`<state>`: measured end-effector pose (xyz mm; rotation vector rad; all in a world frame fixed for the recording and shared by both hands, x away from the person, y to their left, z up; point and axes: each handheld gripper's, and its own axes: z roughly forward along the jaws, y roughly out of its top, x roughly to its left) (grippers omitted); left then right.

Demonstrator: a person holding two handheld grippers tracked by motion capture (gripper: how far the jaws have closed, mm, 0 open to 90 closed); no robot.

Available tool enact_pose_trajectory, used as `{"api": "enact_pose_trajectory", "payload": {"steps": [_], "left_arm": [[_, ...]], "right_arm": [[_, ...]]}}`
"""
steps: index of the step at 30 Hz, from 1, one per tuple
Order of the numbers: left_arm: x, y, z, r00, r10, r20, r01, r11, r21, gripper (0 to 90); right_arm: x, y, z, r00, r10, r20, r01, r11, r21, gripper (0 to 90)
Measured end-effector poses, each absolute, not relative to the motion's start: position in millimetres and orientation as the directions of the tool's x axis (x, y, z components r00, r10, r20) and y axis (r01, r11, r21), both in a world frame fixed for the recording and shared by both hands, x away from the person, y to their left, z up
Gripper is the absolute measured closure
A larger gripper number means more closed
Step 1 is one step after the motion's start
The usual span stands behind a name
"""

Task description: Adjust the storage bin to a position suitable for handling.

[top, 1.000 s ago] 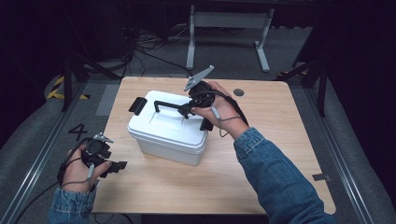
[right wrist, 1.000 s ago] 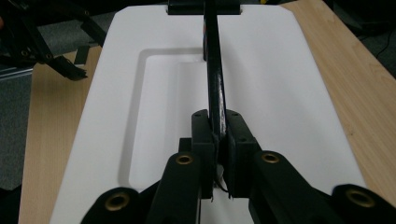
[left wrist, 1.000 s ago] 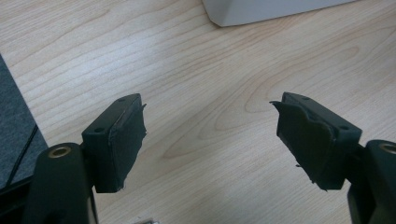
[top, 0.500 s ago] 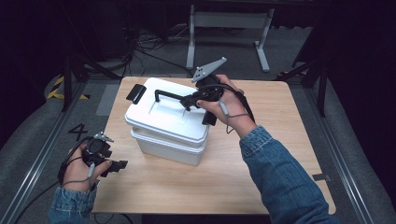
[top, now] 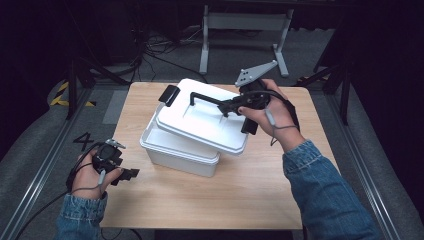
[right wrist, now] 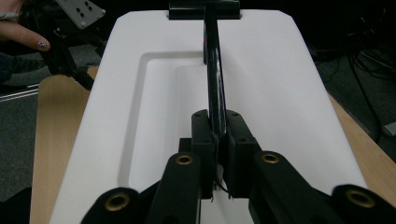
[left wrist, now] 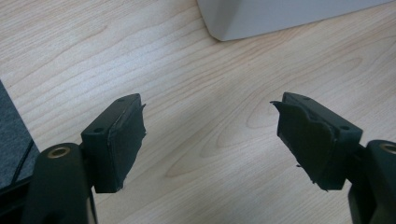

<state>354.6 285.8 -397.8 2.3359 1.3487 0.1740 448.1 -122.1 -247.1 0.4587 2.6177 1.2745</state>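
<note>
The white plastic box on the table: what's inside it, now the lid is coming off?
The white plastic lid, lifted by its black handle in the right gripper, hangs tilted over the white plastic box. It covers the opening, so the inside cannot be seen.

A light wooden counter (top: 210,200) spans the middle of the high view. A white rectangular plastic box (top: 175,152) sits on it left of centre. The white plastic lid (top: 202,120) lies tilted above the box, its upper-right side raised, its lower-left edge over the box rim. The lid's black bar handle (top: 210,99) runs toward the right claw (top: 231,106) at centre right. The left claw (top: 131,174) sits at lower left over the counter, apart from the box.
</note>
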Motion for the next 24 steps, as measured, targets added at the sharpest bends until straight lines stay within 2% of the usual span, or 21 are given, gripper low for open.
{"api": "enact_pose_trajectory", "payload": {"steps": [24], "left_arm": [[357.4,285.6,-399.0,0.523,0.844,-0.116,0.796,-0.435,0.421,22.1]], "right_arm": [[442.8,-233.1,-250.2,-0.852,0.524,-0.017,0.304,0.521,0.798,84.9]]}}
